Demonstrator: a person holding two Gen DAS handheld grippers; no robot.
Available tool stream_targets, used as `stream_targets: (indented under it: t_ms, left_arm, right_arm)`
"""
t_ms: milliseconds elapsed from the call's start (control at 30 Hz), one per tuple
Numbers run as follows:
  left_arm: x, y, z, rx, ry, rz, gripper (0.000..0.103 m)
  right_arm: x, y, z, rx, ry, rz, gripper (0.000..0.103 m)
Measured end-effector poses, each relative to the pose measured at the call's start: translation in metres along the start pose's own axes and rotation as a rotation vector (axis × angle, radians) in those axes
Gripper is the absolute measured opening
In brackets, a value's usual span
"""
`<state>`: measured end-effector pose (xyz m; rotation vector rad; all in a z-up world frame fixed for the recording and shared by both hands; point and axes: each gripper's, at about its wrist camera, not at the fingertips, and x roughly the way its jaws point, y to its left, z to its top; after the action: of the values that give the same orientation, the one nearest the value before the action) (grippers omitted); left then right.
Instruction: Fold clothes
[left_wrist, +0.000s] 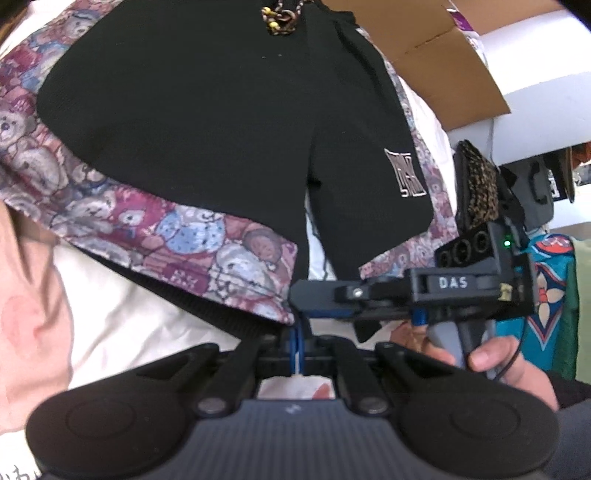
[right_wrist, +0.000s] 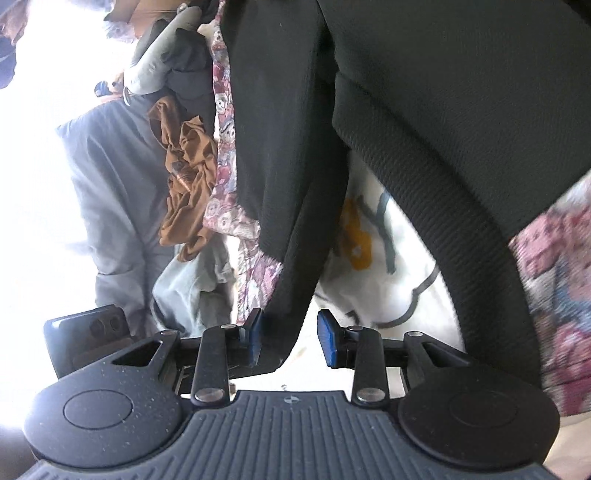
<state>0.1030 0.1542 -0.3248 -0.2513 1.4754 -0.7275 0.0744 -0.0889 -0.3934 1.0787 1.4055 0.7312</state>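
Observation:
Black shorts (left_wrist: 203, 110) with teddy-bear print side panels lie spread on a white sheet (left_wrist: 129, 332), drawstring at the far end. My left gripper (left_wrist: 297, 345) is shut on the near corner of the bear-print hem, which is lifted a little off the sheet. My right gripper (left_wrist: 306, 295), held by a hand (left_wrist: 491, 358), comes in from the right at the other leg's hem. In the right wrist view my right gripper (right_wrist: 291, 339) is open; the black hem (right_wrist: 284, 295) hangs between its blue pads, against the left pad (right_wrist: 255, 336) and apart from the right one.
A cardboard box (left_wrist: 424, 48) stands beyond the shorts at the right. Teal patterned cloth (left_wrist: 546, 295) hangs at the far right. A crumpled brown garment (right_wrist: 184, 177), a grey one (right_wrist: 110, 184) and a white shirt with a yellow print (right_wrist: 369, 258) lie around the shorts.

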Motion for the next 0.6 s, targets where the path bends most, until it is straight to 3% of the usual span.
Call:
stream_targets:
  t_ms: [200,333,400,600]
  left_arm:
    - [0.001,0.000,-0.002,-0.007,0.005,-0.023,0.001]
    - [-0.001,-0.002,-0.002,0.002,0.010,-0.020,0.001]
    - [-0.002,-0.001,-0.001,0.011,0.022,-0.013,0.001]
    - [-0.014,0.006,0.005,0.047,0.049,0.058,0.009]
  right_arm:
    - [0.008,-0.008,-0.001,0.071,0.020,0.092,0.032]
    - [0.011,-0.011,-0.001,0.095,0.018,0.125,0.011]
    - [0.011,-0.009,-0.001,0.085,0.015,0.112,0.002]
    - [0.007,-0.007,0.002,0.034,0.010,0.020,0.001]
